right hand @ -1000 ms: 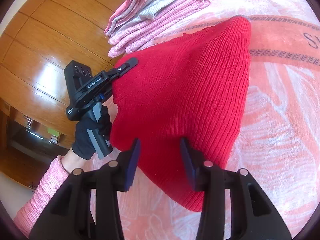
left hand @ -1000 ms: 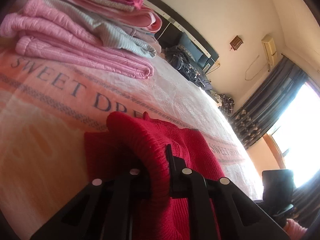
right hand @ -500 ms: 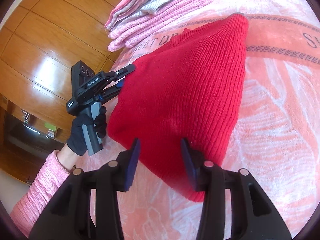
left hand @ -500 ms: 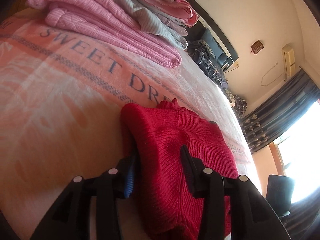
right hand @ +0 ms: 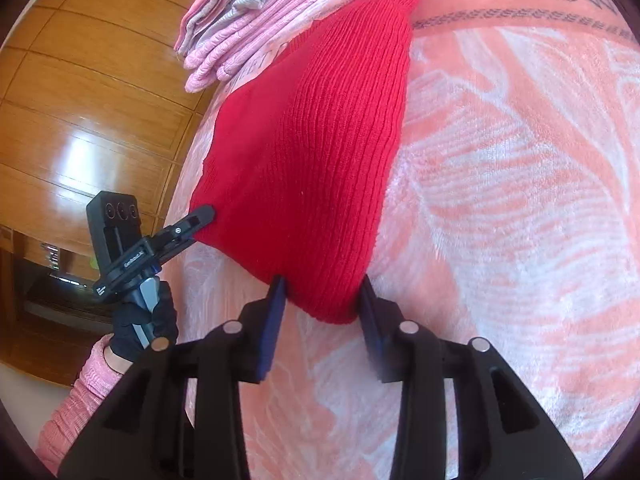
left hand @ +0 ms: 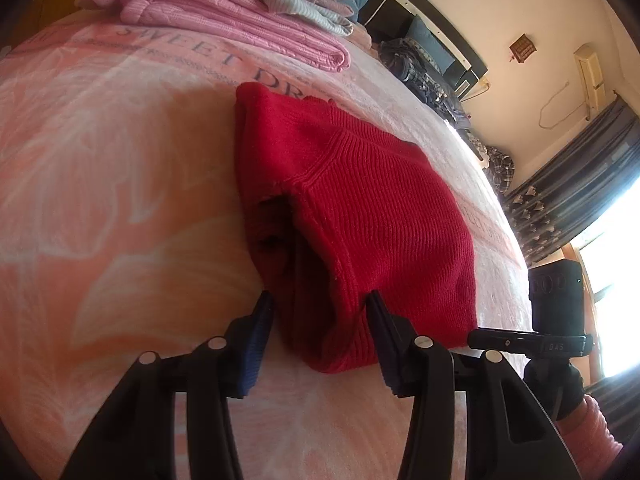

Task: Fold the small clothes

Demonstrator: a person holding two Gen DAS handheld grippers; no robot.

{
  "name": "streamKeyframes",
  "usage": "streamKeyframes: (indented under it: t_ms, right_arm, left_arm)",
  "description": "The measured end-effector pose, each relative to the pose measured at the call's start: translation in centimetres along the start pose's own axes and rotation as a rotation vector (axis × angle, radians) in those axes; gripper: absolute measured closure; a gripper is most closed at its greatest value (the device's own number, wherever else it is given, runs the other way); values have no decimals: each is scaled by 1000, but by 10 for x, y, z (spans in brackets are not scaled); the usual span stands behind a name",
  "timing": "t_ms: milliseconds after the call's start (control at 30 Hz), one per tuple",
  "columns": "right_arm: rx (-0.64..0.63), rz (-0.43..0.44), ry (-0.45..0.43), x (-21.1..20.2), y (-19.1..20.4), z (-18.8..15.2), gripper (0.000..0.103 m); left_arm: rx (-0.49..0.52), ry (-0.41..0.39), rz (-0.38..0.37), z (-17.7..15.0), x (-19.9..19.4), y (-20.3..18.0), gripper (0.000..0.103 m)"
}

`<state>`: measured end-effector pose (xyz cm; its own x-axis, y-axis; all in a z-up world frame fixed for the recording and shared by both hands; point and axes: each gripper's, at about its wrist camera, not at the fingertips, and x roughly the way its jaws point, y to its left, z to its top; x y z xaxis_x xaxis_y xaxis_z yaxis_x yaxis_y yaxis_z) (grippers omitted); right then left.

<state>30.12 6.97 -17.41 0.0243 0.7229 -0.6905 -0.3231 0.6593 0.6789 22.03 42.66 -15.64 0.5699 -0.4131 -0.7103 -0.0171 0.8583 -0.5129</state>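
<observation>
A soft, floppy red sweater (left hand: pixel 360 216) is seen folded on the pink blanket (left hand: pixel 100 200), both grippers (left hand: pixel 320 312) (right hand: pixel 322 300) spread wide, empty, straddling its near edge; thick folded edges judged best gripped.

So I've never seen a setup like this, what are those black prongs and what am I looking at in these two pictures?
No robot here: a person holds a hand-held gripper in each hand, each carrying a fisheye camera looking along its two black prongs. One picture looks along the left hand-held gripper, the other along the right hand-held gripper. Both are open, straddling edges of a folded red knitted sweater without clamping it. It lies on a peach and white patterned blanket. Behind it sits a stack of folded pink and grey clothes.
</observation>
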Motion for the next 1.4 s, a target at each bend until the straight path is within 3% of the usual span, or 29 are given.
streamKeyframes:
  t_ms: [67, 167, 267, 433, 467, 633, 767, 867, 933, 1100, 1400]
  right_arm:
    - [-3, 18, -8, -5, 1, 0, 84]
    - [21, 77, -20, -14, 0, -2, 88]
    - [-27, -24, 12, -10, 1, -7, 90]
    - [-11, -30, 50, 0, -7, -10, 92]
    - [-21, -33, 53, -1, -5, -9, 91]
    - [-17, -16, 10, -16, 2, 0, 65]
    - [8, 5, -55, -31, -3, 11, 64]
    - [17, 1, -71, -32, -9, 15, 64]
    - [23, -2, -66, -28, -12, 15, 64]
    - [48, -11, -41, -13, -18, 15, 64]
    - [48, -3, -65, -12, -12, 23, 64]
  left_arm:
    - [7, -6, 14, -2, -1, 2, 63]
    - [0, 9, 12, -4, -6, 4, 69]
    - [9, 9, 16, -9, -6, 6, 70]
    - [-11, 19, -1, -9, -9, 6, 69]
    - [-30, 22, -8, -7, -10, 7, 67]
    - [-134, -35, -20, 9, -32, 21, 48]
    - [-224, -95, -63, 33, -37, 45, 35]
    - [-328, -43, -185, 46, -15, 68, 34]
    - [-401, -52, -255, 49, -4, 81, 34]
    - [-350, -23, -430, 68, 17, 73, 34]
    - [-268, 93, -375, 96, 67, 36, 32]
